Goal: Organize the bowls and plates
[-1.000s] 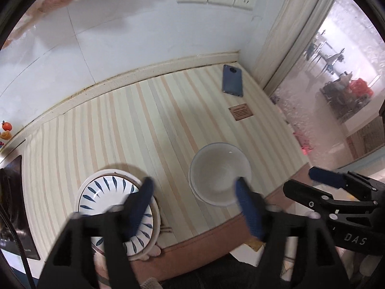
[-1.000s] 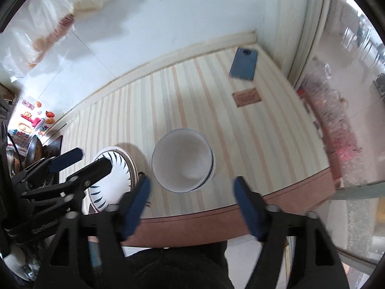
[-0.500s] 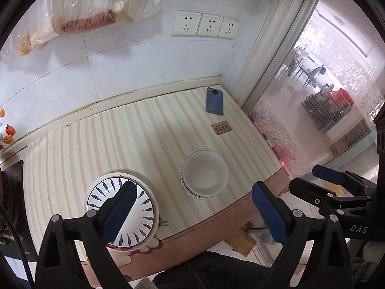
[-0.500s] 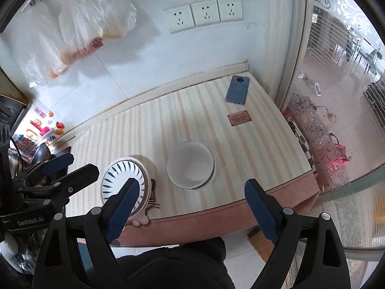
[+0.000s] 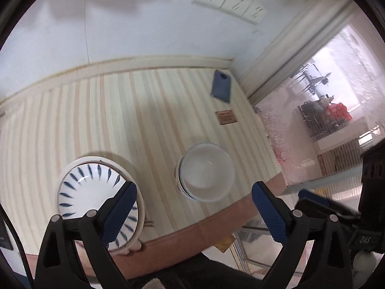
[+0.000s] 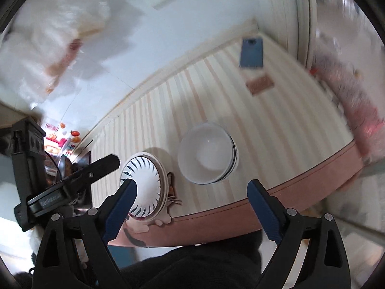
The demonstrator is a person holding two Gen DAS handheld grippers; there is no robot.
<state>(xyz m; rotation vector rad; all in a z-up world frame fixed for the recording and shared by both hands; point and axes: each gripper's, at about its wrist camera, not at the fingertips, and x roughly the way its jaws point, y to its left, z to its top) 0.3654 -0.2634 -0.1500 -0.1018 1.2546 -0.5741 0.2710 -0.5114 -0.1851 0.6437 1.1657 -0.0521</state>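
Lettering is seen on the left gripper (image 6: 72, 187) body in the right wrist view; it is too blurred to be read. Faint characters on the right gripper (image 5: 336, 224) body in the left wrist view and print on the brown card (image 5: 225, 117) are likewise illegible.

I see stacked white bowls (image 5: 207, 172) upright near the counter's (image 5: 96, 110) front edge. Left of them, apart, a blue-leaf-patterned plate (image 5: 96, 195) tops another plate, overhanging that edge.
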